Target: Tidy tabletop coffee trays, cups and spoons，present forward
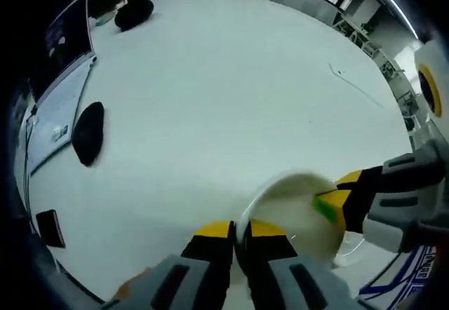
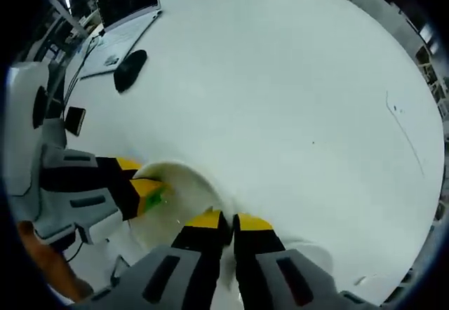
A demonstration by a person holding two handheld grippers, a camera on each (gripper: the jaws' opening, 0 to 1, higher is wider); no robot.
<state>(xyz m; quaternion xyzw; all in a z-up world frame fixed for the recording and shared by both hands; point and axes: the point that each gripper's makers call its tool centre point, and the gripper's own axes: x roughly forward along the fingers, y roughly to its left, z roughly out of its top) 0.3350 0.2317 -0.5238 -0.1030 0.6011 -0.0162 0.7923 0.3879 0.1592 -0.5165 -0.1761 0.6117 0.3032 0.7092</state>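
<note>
A white cup (image 1: 291, 215) sits low on the white table (image 1: 224, 99), with a pale saucer edge (image 1: 352, 248) showing under it. My left gripper (image 1: 240, 231) is shut on the cup's near rim, one yellow-tipped jaw inside and one outside. My right gripper (image 1: 335, 199) reaches in from the right and pinches the opposite rim. In the right gripper view the same cup (image 2: 179, 201) lies just ahead. There the right gripper (image 2: 229, 221) is shut on its rim and the left gripper (image 2: 144, 184) holds the other side. A white saucer (image 2: 312, 254) peeks out beside the jaws.
A laptop (image 2: 126, 5) stands at the table's far corner with a black mouse (image 2: 130, 68) beside it and a dark phone (image 2: 74, 120) nearer. A black object (image 1: 133, 12) rests at the far edge. A thin cable (image 1: 354, 85) lies on the right. A blue-lined sheet (image 1: 396, 289) sits at the lower right.
</note>
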